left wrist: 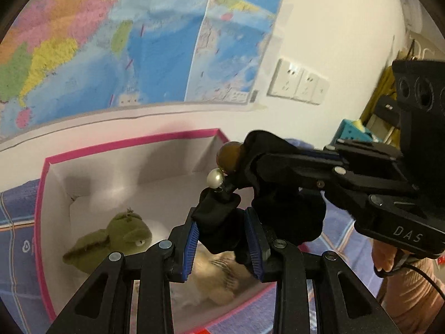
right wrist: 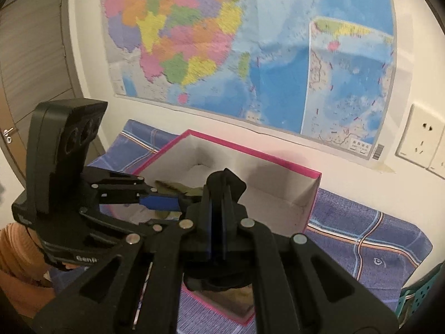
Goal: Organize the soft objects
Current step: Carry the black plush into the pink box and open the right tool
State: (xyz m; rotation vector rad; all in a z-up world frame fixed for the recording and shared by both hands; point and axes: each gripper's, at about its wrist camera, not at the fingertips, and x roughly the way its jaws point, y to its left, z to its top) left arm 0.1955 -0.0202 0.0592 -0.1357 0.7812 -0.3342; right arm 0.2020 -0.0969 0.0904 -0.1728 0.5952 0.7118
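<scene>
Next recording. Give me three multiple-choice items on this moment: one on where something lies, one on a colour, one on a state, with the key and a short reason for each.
1. Where does the green plush toy lie?
A. inside the box
B. on the blue cloth outside the box
C. hanging on the wall

2. What colour is the rim of the box?
A. yellow
B. pink
C. black

3. What holds the black fabric item?
A. the left tool alone
B. neither tool
C. both tools

Key:
1. A: the left wrist view shows the toy on the white floor of the box, beside a beige plush toy.
2. B: a pink edge runs round the top of the white walls in both views.
3. C: the left tool pinches one part between its blue pads, and the right tool is shut on another fold.
</scene>
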